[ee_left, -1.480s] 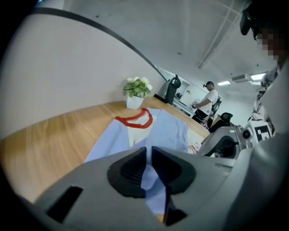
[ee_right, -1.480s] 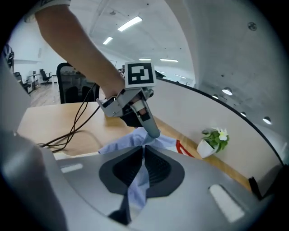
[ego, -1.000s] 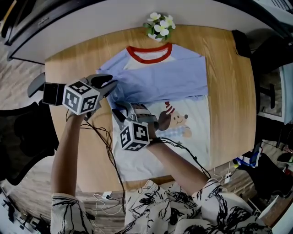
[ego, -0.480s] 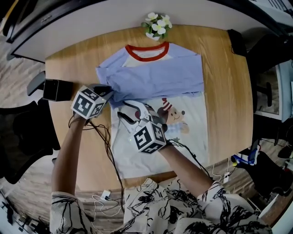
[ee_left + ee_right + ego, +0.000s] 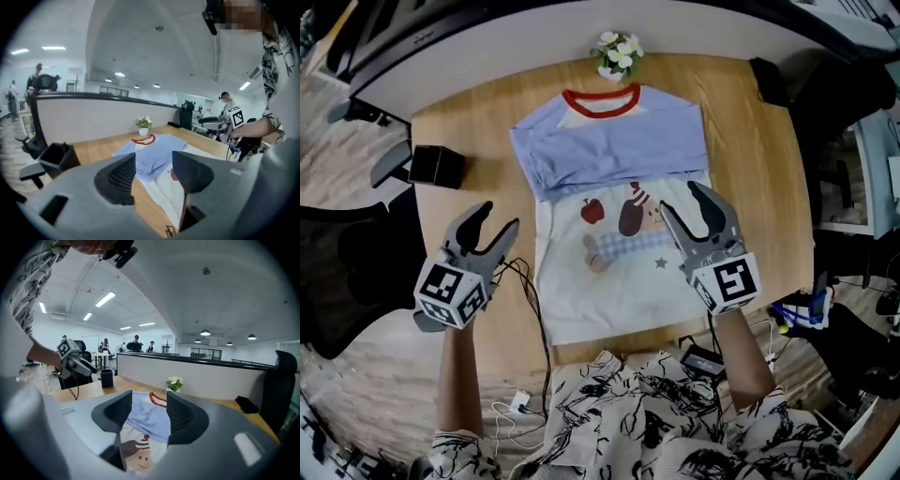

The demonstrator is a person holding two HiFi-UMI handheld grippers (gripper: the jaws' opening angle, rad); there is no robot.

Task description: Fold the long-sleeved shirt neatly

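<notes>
The left gripper (image 5: 499,217) is held over bare wood just off the left edge of the shirt (image 5: 619,281). Its jaws stand moderately apart, having just been opening, and there is nothing between them; its own view (image 5: 153,157) shows only the table and the shirt through the gap. The right gripper (image 5: 680,199) is held above the right side of the shirt, clear of the cloth. Its jaws have also just been opening and stand moderately apart with nothing gripped; through them its view (image 5: 149,397) looks along the shirt toward the collar. The shirt lies flat on the wooden table (image 5: 759,187) between the two grippers and ahead of both. Its red collar (image 5: 600,100) is at the far end from them and its hem at the near end. The blue sleeves (image 5: 609,150) are folded in across the chest, forming a blue band just beyond the jaw tips. The white front with its cartoon print (image 5: 623,220) lies open between the grippers. A small pot of flowers (image 5: 616,54) stands just past the collar, well away from both grippers. A black box (image 5: 437,165) sits on the table beyond the left gripper and to its outer side. Cables (image 5: 530,309) trail from the left gripper back toward the person, along the shirt's left edge.
</notes>
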